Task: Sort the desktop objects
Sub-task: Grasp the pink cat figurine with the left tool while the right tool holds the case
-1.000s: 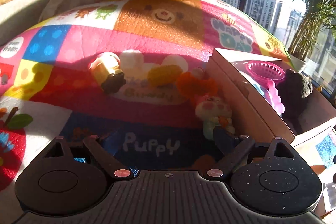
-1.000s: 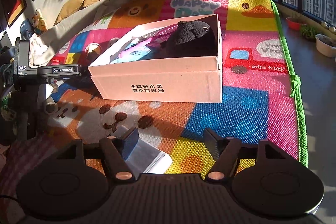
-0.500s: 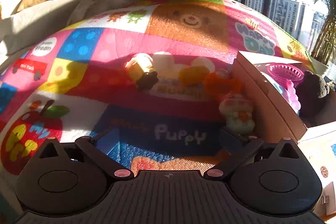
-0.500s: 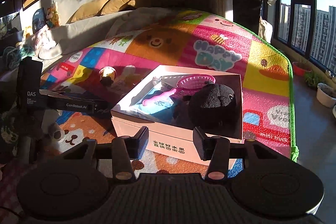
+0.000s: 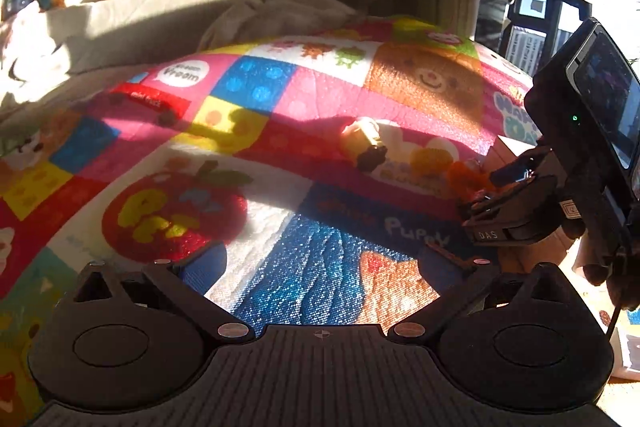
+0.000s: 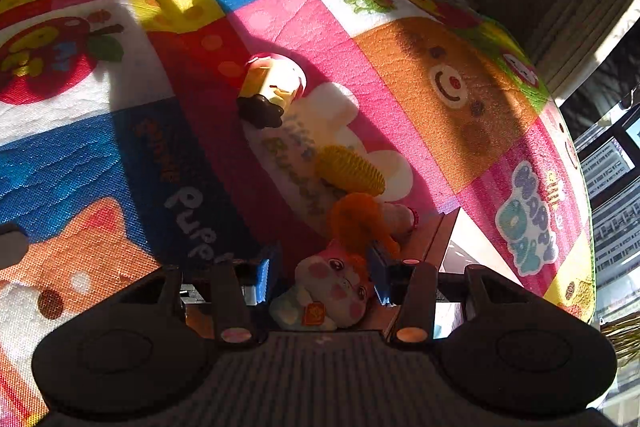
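play mat [image 6: 400, 75]: woven, rough | cat toy [image 6: 336, 287]: plush | corn toy [image 6: 350, 171]: ridged plastic

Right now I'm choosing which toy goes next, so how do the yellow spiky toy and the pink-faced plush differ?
The yellow spiky toy is one colour with a ribbed, bristly surface; the pink-faced plush is soft, pale, with pink patches and an orange tag. The spiky toy lies clear of the right gripper; the plush sits between its jaws, contact unclear. Both lie on the play mat.
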Demonstrator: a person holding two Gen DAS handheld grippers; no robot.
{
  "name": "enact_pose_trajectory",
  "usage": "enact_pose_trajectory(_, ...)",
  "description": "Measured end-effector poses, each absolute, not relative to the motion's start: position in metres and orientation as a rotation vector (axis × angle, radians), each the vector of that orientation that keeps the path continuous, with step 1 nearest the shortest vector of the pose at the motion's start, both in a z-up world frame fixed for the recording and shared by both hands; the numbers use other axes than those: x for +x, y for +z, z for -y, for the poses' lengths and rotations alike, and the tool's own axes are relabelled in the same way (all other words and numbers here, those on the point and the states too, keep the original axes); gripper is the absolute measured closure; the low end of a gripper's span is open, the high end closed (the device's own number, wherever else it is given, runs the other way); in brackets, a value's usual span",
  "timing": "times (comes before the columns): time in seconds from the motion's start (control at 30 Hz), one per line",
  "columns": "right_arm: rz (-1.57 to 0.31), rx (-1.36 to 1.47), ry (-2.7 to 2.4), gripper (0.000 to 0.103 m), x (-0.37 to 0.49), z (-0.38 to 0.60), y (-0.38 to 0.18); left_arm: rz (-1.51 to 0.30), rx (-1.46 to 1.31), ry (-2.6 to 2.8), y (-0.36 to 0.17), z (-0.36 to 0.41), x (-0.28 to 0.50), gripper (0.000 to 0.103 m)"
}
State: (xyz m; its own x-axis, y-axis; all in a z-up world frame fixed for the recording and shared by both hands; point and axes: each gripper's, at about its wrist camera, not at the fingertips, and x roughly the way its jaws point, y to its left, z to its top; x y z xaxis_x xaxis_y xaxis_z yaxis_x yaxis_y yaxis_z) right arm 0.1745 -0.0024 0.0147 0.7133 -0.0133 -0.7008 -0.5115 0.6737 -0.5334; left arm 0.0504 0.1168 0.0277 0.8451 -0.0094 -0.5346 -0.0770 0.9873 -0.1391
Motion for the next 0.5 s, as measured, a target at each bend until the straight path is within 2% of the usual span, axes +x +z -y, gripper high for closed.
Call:
enact_pose_trajectory(0.03, -0.735, -0.821, 0.306, 0.067, 0.173, 0.002, 0.011, -0.566, -0.164, 0.029, 0.028, -0.117, 0.051, 0.0)
enact_pose_trajectory(0.1, -0.707, -0.852, 0.315, 0.069, 0.165, 0.003, 0.008, -0.56, -0.172, 0.023, 0.029, -0.118, 0.049, 0.0)
enact_pose_trajectory(0.13, -0.701, -0.85, 0.326, 0.075, 0.158, 0.004, 0.009, -0.554, -0.171, 0.025, 0.031, -0.118, 0.048, 0.0)
enact_pose_trajectory(0.23, -0.697, -0.79, 0.401, 0.078, 0.129, 0.014, 0.023, -0.525, -0.176, 0.041, 0.035, -0.121, 0.044, 0.0)
enact_pose_trajectory(0.5, -0.767, -0.532, 0.703, 0.078, 0.02, 0.077, 0.056, -0.543, -0.173, 0.001, 0.034, -0.109, 0.036, 0.0)
